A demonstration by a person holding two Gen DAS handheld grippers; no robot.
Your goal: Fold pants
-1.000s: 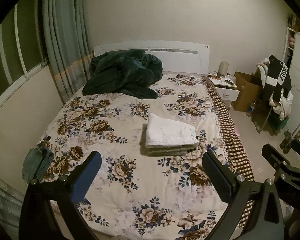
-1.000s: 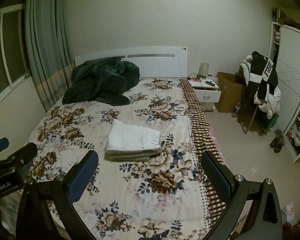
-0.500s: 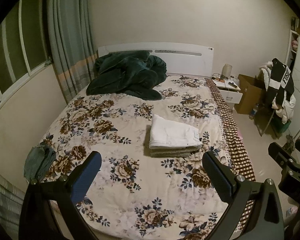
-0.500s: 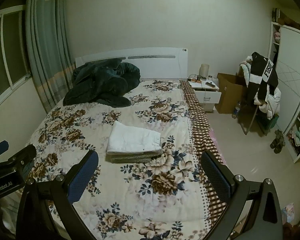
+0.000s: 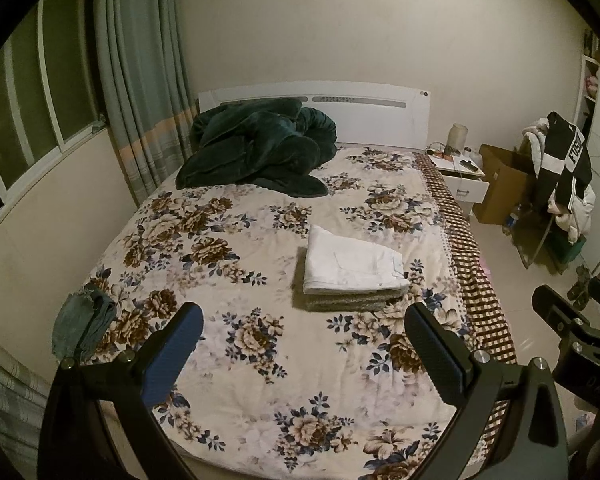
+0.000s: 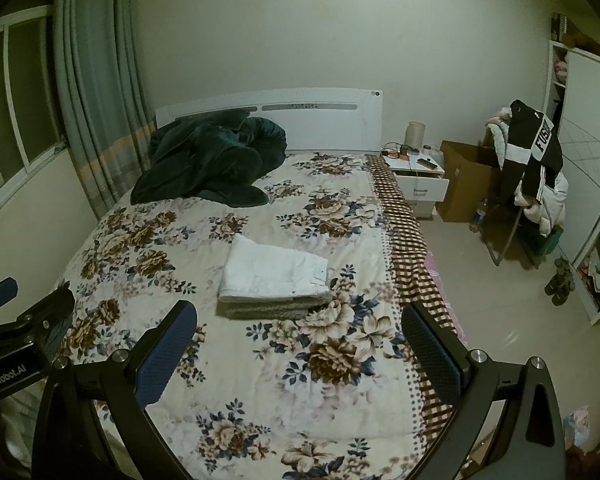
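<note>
White pants point(image 5: 352, 264), folded into a neat rectangle, lie on top of a folded grey garment point(image 5: 348, 302) in the middle of the floral bed point(image 5: 228, 264). They also show in the right wrist view point(image 6: 274, 270). My left gripper point(image 5: 304, 350) is open and empty, held above the foot of the bed, well short of the stack. My right gripper point(image 6: 300, 348) is open and empty too, at about the same distance. Each gripper shows at the edge of the other's view.
A dark green blanket point(image 5: 260, 148) is heaped by the white headboard. A small teal cloth point(image 5: 82, 322) lies at the bed's left edge. A nightstand point(image 6: 418, 178), a cardboard box point(image 6: 464, 180) and a clothes-laden chair point(image 6: 532, 172) stand on the right. Curtains and a window are on the left.
Both grippers have drawn back and up a little from the bed, so the stack looks slightly farther. The folded stack has not moved. Both jaws stay open.
</note>
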